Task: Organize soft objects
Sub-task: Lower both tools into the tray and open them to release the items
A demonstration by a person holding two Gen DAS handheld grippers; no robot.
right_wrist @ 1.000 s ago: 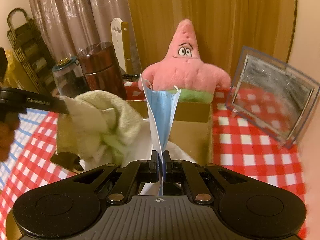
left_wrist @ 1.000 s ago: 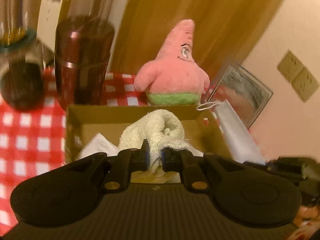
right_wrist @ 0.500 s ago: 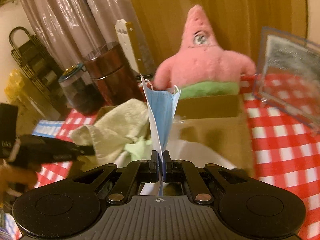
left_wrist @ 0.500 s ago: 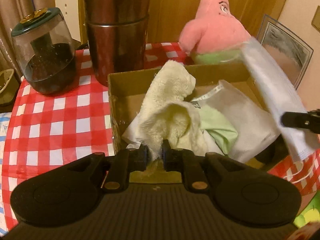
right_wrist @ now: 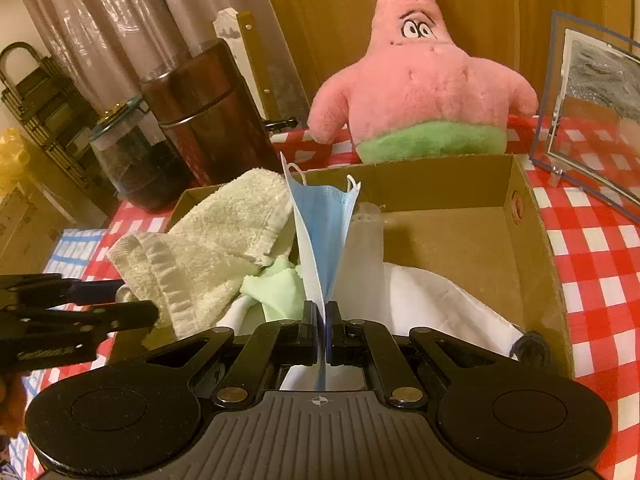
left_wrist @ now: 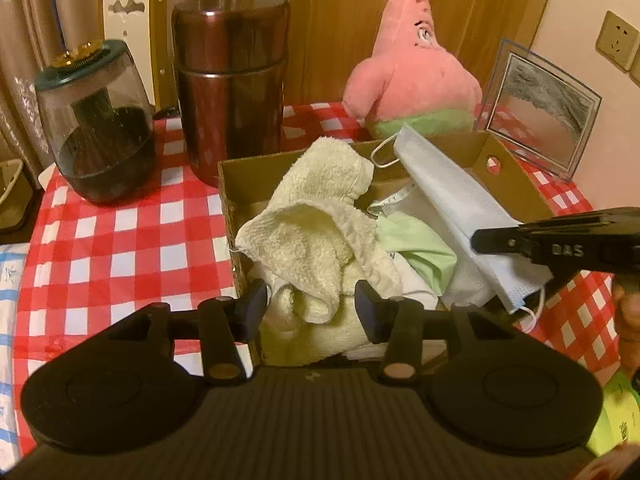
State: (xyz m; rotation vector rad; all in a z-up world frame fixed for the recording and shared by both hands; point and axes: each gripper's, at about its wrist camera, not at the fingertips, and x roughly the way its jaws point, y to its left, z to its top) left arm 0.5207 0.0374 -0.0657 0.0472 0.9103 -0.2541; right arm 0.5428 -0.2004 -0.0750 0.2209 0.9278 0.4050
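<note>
A cream towel [left_wrist: 316, 232] slumps over the near left corner of the cardboard box [left_wrist: 516, 184]. My left gripper [left_wrist: 312, 304] is opening: the towel still lies between its spread jaws, but the pads stand clear of it. My right gripper [right_wrist: 325, 332] is shut on a folded blue face mask [right_wrist: 324, 236], held upright over the box [right_wrist: 532, 248]; in the left wrist view the mask [left_wrist: 448, 200] hangs from the right gripper [left_wrist: 480, 238]. Light green cloth [right_wrist: 276, 292] and white cloth [right_wrist: 432, 300] lie inside the box. The towel [right_wrist: 208, 248] rests beside the left gripper [right_wrist: 156, 310].
A pink plush star [right_wrist: 416, 92] stands behind the box. A brown canister [left_wrist: 232, 84] and a dark glass jar [left_wrist: 100, 120] stand at the back left on the red checked tablecloth [left_wrist: 120, 240]. A clear picture frame [left_wrist: 540, 112] leans at the back right.
The left gripper's jaws have spread and let go of the towel, which now slumps into the box corner. The right gripper carried the mask lower and closer over the box.
</note>
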